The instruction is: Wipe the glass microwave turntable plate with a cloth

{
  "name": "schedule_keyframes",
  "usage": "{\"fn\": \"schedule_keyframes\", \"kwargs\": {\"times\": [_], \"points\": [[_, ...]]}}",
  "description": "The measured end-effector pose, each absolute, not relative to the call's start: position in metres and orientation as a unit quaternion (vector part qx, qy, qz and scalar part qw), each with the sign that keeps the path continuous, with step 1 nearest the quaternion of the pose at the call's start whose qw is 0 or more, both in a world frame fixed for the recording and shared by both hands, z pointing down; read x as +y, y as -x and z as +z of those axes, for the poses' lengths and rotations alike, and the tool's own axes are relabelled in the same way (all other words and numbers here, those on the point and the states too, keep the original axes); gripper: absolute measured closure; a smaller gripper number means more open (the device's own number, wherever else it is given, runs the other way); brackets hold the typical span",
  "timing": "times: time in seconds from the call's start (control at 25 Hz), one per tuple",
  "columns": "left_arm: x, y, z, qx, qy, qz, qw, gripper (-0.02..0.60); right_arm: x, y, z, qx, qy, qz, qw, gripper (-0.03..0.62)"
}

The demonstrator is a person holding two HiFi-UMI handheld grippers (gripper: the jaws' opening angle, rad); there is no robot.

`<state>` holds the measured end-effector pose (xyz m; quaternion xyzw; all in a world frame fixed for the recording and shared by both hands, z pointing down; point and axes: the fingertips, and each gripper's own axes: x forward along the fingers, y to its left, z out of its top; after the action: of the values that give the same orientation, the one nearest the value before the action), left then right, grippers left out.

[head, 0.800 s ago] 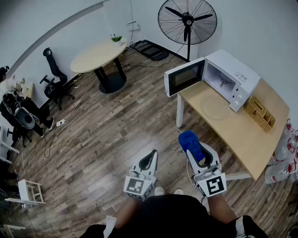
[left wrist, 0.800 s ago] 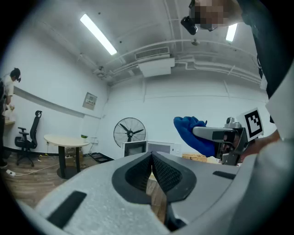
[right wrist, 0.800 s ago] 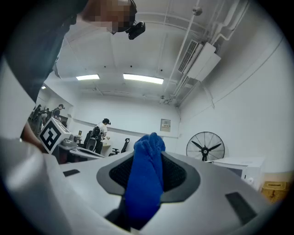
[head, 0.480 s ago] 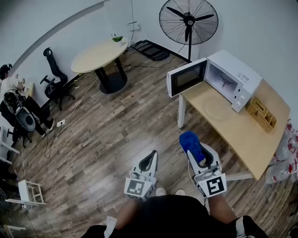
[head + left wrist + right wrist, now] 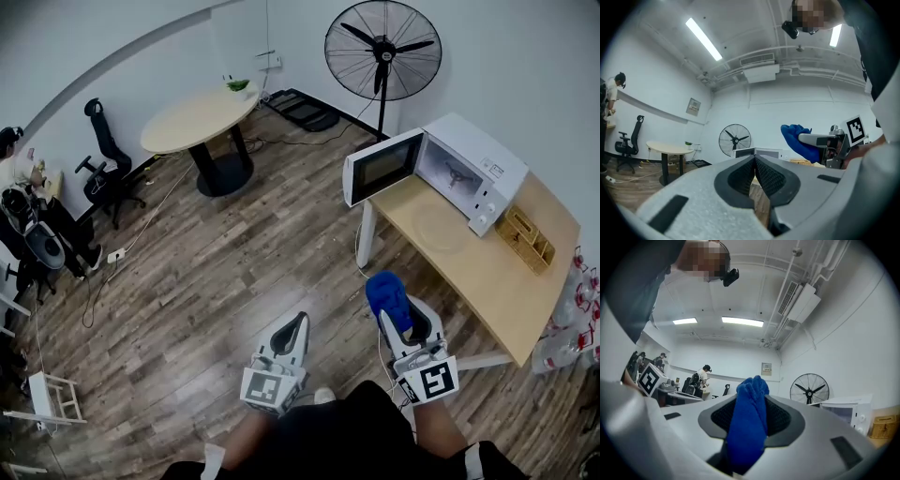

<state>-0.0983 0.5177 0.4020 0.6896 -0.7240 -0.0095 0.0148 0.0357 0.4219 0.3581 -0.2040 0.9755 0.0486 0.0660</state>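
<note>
Head view: the plate sits on the table, with the cloth well apart from it.
The glass turntable plate lies flat on the wooden table, with the open microwave just beyond it at 12 o'clock. Far off at its 7 o'clock, the right gripper is clamped on a bunched blue cloth. The left gripper, at 9 o'clock of the right, is closed on nothing. Wiping with the plate unheld could skate it across the table, and the approach could clip the microwave's door.
</note>
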Motion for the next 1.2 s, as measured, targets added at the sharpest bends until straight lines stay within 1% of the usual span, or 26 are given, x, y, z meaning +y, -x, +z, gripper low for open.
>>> {"fn": "schedule_keyframes", "kwargs": {"times": [0.2, 0.4, 0.52, 0.68, 0.88, 1.04, 1.2], "points": [[0.509, 0.108, 0.404, -0.719, -0.695, -0.012, 0.019, 0.58, 0.401, -0.033, 0.354, 0.972, 0.22, 0.051, 0.067, 0.441], [0.487, 0.121, 0.413, -0.714, -0.699, -0.019, 0.034, 0.58, 0.377, -0.019, 0.364, 0.966, 0.253, 0.055, 0.025, 0.441], [0.462, 0.124, 0.417, -0.706, -0.707, -0.014, 0.037, 0.58, 0.355, -0.013, 0.37, 0.965, 0.258, 0.044, 0.021, 0.441], [0.419, 0.129, 0.418, -0.697, -0.716, -0.01, 0.031, 0.58, 0.318, -0.006, 0.376, 0.967, 0.252, 0.043, 0.021, 0.441], [0.358, 0.142, 0.42, -0.689, -0.723, 0.0, 0.041, 0.58, 0.259, 0.006, 0.381, 0.965, 0.259, 0.038, 0.016, 0.441], [0.297, 0.143, 0.418, -0.682, -0.73, 0.005, 0.034, 0.58, 0.203, 0.006, 0.381, 0.963, 0.268, 0.036, 0.015, 0.441], [0.241, 0.145, 0.412, -0.681, -0.731, 0.003, 0.042, 0.58, 0.151, 0.01, 0.378, 0.963, 0.268, 0.041, 0.011, 0.442]]}}
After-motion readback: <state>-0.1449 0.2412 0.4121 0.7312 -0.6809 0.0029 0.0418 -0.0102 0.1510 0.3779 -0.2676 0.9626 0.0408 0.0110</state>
